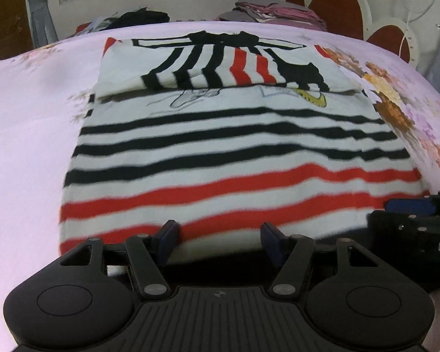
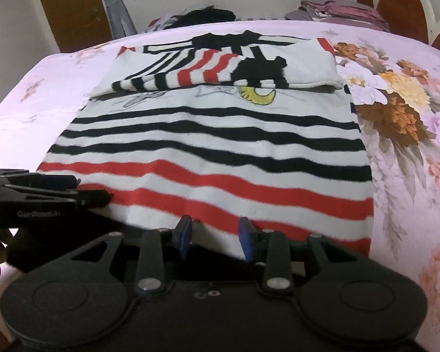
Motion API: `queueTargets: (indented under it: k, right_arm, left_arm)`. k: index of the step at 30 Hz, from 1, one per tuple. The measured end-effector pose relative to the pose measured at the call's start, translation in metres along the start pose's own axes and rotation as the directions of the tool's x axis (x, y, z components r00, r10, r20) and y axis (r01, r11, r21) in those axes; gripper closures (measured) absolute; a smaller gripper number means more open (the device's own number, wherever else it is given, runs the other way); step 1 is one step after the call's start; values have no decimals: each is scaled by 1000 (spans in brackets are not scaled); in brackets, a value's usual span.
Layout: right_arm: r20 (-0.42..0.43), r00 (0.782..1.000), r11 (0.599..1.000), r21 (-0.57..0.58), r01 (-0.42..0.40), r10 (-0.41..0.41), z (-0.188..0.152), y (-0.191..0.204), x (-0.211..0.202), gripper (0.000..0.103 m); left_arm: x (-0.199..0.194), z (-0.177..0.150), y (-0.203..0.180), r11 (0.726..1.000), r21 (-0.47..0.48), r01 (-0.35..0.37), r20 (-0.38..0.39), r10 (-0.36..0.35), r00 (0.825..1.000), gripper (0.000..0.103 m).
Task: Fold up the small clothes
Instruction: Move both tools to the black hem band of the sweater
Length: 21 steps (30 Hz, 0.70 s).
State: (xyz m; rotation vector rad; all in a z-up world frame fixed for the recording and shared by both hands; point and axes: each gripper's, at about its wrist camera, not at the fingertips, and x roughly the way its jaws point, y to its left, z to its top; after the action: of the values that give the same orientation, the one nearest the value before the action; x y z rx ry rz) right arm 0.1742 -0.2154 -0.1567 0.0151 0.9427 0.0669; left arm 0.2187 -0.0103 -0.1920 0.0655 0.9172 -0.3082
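Observation:
A small white shirt with black and red stripes (image 1: 234,152) lies flat on the pink bed, its sleeves and top folded over at the far end (image 1: 220,64); it also shows in the right wrist view (image 2: 214,158). My left gripper (image 1: 220,242) is open at the shirt's near hem, left part, its blue fingers apart with the hem edge between them. My right gripper (image 2: 215,237) is open at the near hem, right part, fingers apart over the hem. Each gripper shows in the other's view: the right one (image 1: 410,220), the left one (image 2: 58,193).
The pink floral bedsheet (image 2: 396,111) spreads around the shirt. A stack of folded clothes (image 1: 272,11) and a dark clothes heap (image 1: 140,19) lie at the far edge. A red and white headboard (image 1: 337,8) stands at the right, a window and curtains behind.

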Motion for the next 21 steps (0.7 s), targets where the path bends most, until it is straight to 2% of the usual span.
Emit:
queueTargets:
  k: [7,10,14,16,21]
  right_arm:
    - [13,998,997,45,66,-66,-18,-11,-20,68]
    - [-20,995,994,46,97,-96,-29,-17,-20,68]
    - [3,994,991,77,112,-113,-36,-20,-34,67]
    - [7,992,988,87,128,-130,-41,-22,-38,63]
    - [5,989,983,107,149,-150,-51,-26,-47,63]
  left_arm:
    - [-22,-24,15,1000,6,-7,-10,7,1000,41]
    - [-29,-32,22,1000,-5,-10,-16,9,1000,41]
    - [-42,-41,30,999,-43,-14,-17,14,1000,41]
    - [-48,-45,35,998,-66,-20,-9,19,1000,41]
    - [-59,-56,48,995,-94,-39,4,40,999,41]
